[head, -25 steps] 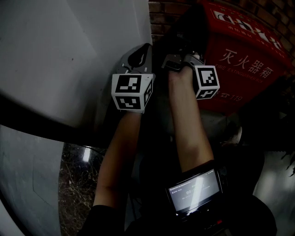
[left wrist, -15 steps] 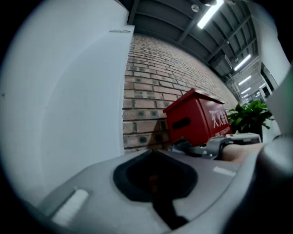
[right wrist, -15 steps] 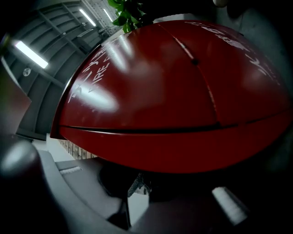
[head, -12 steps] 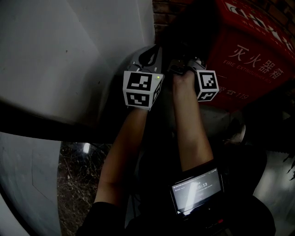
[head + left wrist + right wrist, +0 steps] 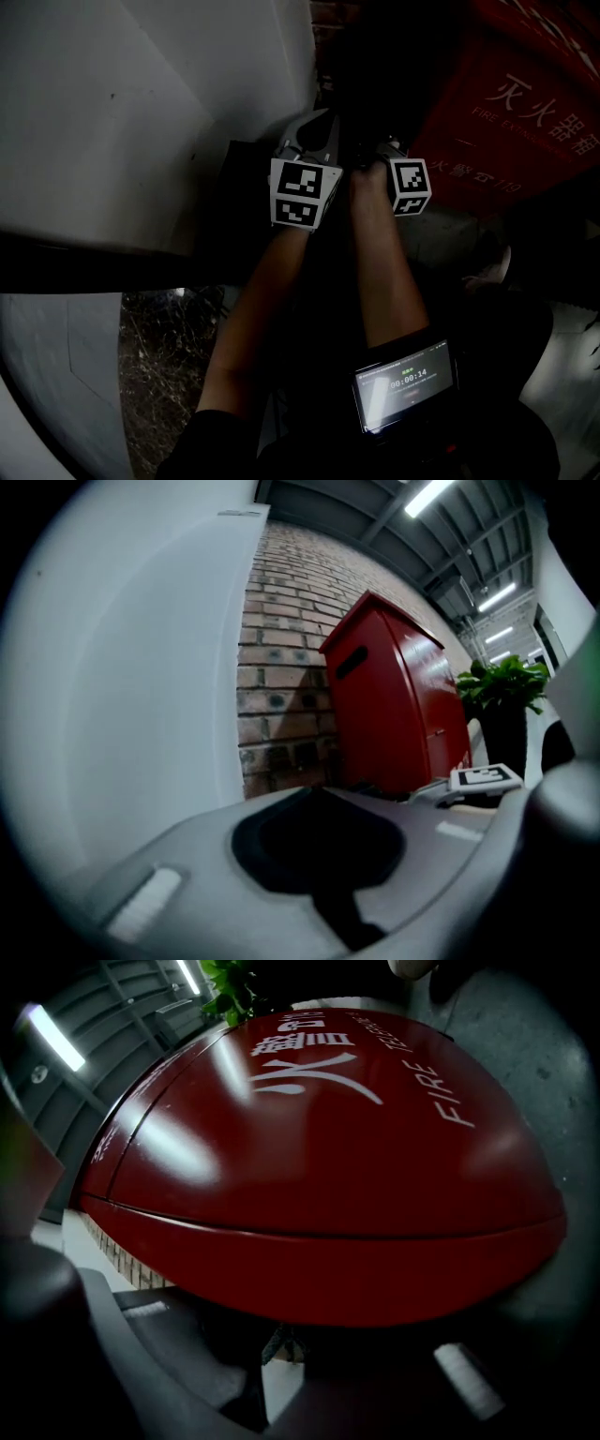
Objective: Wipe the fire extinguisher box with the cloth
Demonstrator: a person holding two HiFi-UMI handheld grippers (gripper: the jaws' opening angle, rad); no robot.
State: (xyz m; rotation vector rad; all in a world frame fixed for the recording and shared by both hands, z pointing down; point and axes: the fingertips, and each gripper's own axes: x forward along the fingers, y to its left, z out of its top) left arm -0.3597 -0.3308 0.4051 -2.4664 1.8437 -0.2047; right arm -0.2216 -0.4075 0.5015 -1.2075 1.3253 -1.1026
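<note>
The red fire extinguisher box [image 5: 530,122] with white lettering stands at the right against a brick wall [image 5: 323,19]. It fills the right gripper view [image 5: 328,1147] and shows edge-on in the left gripper view [image 5: 394,714]. My right gripper [image 5: 277,1340] is close under the box's lower edge. Its jaws are shut on a dark cloth [image 5: 309,1335], of which only a frayed bit is plain. In the head view only its marker cube [image 5: 411,186] shows; the jaws are lost in shadow. My left gripper [image 5: 314,122] is just left of it, jaws shut and empty [image 5: 314,794].
A white wall [image 5: 141,103] runs along the left up to the brick corner. A potted plant [image 5: 502,682] stands beyond the box. A lit screen [image 5: 405,384] is strapped to the right forearm. The scene is very dim, and dark ground with debris [image 5: 164,356] lies below.
The left gripper has shifted right, closer to the right gripper. The red box now sits farther right and higher in the head view, and the picture has darkened.
</note>
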